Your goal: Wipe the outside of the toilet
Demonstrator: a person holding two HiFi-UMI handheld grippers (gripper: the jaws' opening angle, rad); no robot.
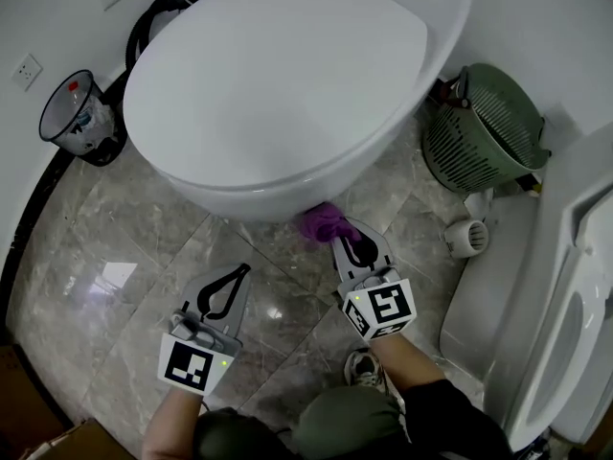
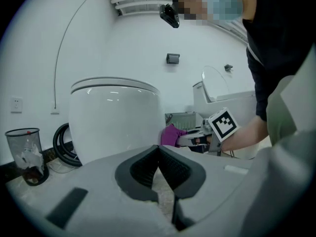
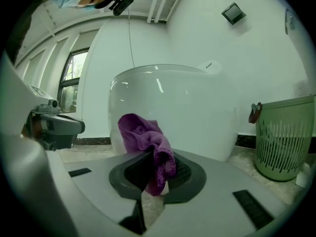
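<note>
A white toilet with its lid down fills the top of the head view. My right gripper is shut on a purple cloth, which sits against the lower front of the toilet bowl. The same purple cloth bunches out of the shut jaws in the right gripper view. My left gripper hovers over the floor to the left, shut with nothing in it. From the left gripper view the toilet stands ahead, with the right gripper and cloth beside it.
A green laundry basket stands right of the toilet, a small wire bin and a black hose to the left. A second white toilet is at the right edge. My shoe rests on the marble floor.
</note>
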